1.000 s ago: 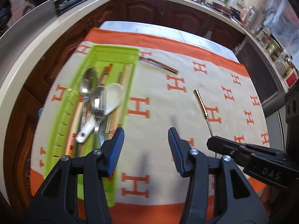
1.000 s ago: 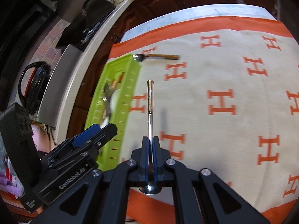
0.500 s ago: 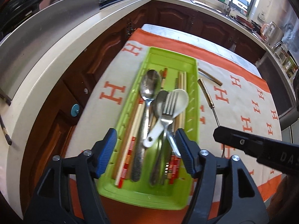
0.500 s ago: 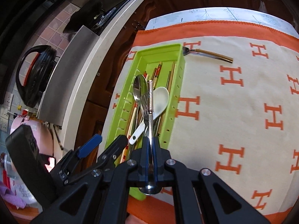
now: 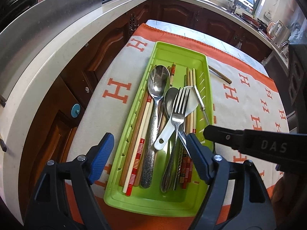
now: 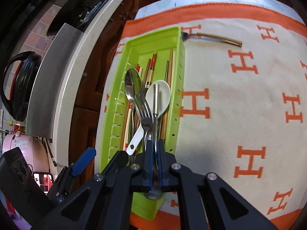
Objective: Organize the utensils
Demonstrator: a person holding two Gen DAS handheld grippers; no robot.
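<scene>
Now right gripper (image 6: 155,149) jaws clamped on slim utensil (image 6: 155,99), handle projecting forward over green tray (image 6: 180,88); left gripper (image 5: 147,153) jaws wide apart, empty.

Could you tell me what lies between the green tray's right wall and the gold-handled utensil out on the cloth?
Nothing: the utensil has its head against the green tray at the far corner, on the cloth, in the right wrist view.

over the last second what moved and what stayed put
The right tool, shut on the gold-handled utensil, carried it from above the cloth leftward to over the green tray, above the white spoon. The left tool, open, swung over the tray's near end. The other gold-handled utensil stayed on the cloth beside the tray.
</scene>
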